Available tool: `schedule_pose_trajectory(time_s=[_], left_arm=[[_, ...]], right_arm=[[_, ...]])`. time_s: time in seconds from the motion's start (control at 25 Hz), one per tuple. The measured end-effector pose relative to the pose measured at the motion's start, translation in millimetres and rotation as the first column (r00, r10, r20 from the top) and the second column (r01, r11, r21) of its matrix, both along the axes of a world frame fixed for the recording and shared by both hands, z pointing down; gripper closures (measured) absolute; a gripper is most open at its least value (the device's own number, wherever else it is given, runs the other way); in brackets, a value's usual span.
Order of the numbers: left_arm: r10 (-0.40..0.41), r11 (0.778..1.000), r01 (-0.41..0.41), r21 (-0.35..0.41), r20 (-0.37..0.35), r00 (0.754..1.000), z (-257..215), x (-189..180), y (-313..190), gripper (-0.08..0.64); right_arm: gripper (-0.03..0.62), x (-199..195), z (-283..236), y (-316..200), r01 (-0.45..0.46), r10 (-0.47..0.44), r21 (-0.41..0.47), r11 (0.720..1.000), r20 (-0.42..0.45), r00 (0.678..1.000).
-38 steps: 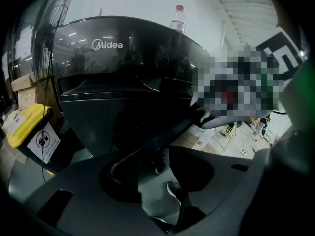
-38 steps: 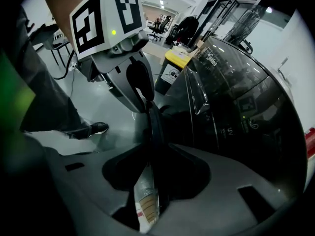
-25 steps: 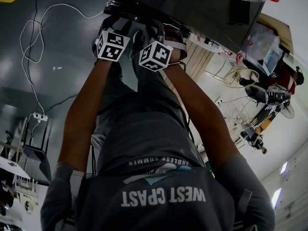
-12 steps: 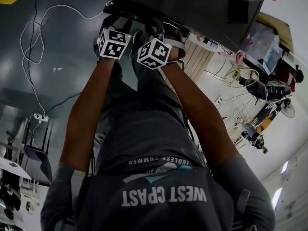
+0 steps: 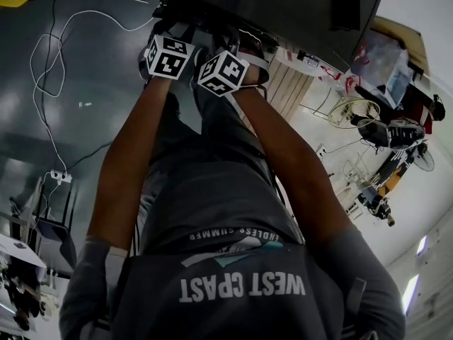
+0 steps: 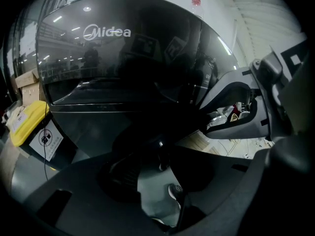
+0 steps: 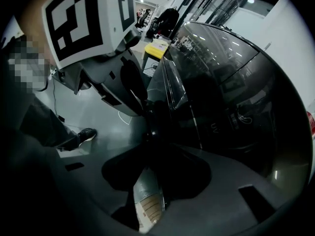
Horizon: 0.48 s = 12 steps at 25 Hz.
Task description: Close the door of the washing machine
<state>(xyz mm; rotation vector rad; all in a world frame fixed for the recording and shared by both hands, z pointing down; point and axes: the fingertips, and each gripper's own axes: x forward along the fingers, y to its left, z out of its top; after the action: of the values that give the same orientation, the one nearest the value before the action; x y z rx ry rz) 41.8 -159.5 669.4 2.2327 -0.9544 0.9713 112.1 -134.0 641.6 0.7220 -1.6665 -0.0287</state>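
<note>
1. While the person's forearms [image 5: 120,183] reach forward side by side in the head view, the left gripper [image 6: 160,154] and the right gripper [image 7: 149,132] sit just beside each other at the dark front of the washing machine [image 5: 283,9], just under the front edge of its top; their marker cubes [image 5: 168,57] nearly touch.
2. Left gripper: its two dark jaws run together at the tips, clenched with nothing seen between them; the tips lie at the glossy black door [image 6: 123,68], below the logo; I cannot tell whether they actually touch it.
3. Right gripper: its jaws are likewise drawn to a point and grasp nothing; the tips lie at a vertical seam on the door's face.
4. Door: its dark curved face fills much of both gripper views; whether it sits flush with the cabinet cannot be told.
5. A red-capped bottle [image 6: 196,5] stands upright on the machine's top, toward its right side.
6. A yellow box [image 6: 27,122] lies beside the machine's left side; a white cable [image 5: 49,62] loops over the grey floor [image 5: 92,119].
</note>
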Motion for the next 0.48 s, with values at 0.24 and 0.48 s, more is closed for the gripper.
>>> schedule_pose_trajectory(time_s=[0.24, 0.48], left_arm=[[0.043, 0.998, -0.042, -0.041, 0.002, 0.999, -2, -3, 2, 0.373], [0.063, 0.998, -0.063, 0.015, -0.008, 0.998, -26, -22, 3, 0.399]], right_arm=[[0.442, -1, -1, 2, -0.01, 0.009, -0.043, 0.999, -0.005, 1.0], [0.482, -12, -29, -8, -0.031, 0.032, -0.021, 0.999, 0.058, 0.998]])
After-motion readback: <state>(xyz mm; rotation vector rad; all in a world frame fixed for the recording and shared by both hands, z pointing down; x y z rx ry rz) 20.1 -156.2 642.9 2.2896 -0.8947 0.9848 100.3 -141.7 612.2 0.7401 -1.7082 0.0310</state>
